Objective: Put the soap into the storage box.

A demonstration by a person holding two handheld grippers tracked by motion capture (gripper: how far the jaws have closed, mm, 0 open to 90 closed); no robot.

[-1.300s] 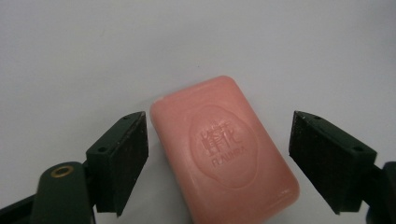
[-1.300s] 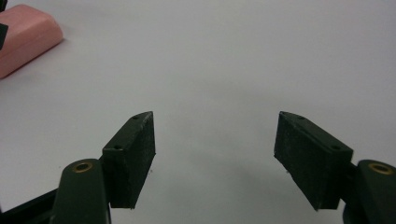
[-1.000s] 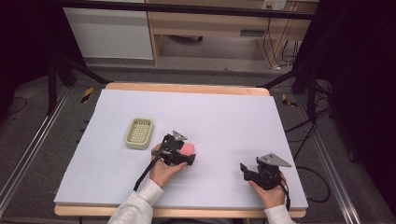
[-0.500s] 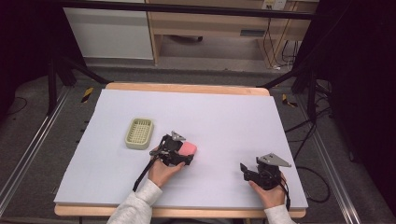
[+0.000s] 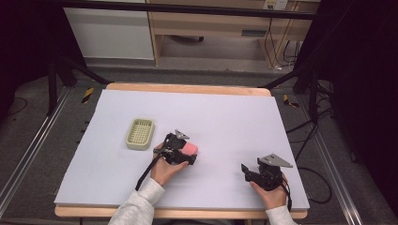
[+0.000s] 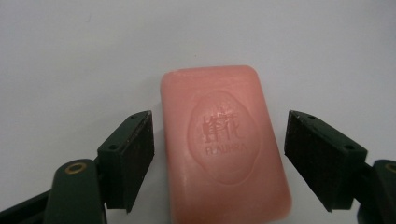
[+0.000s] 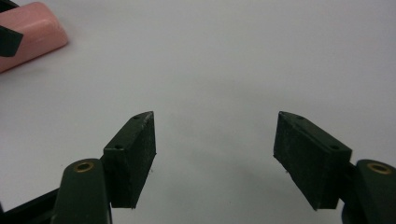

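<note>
- Left tool (image 6: 219,154): jaws spread around the pink soap bar (image 6: 224,144) (embossed face up), seemingly not touching.
- Right tool (image 7: 215,158): wide open, empty, well apart from the soap.
- Slatted dish (image 5: 140,133): near the soap, on the bench (image 5: 225,112).

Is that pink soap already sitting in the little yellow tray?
No, the soap lies on the white table between the left gripper jaws, right of the tray.

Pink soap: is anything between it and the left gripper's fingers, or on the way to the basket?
Nothing visible. The pink soap lies flat between the open left gripper, with a bare gap to each of the fingers. In the high view, the mat toward the yellow-green basket is bare.
</note>
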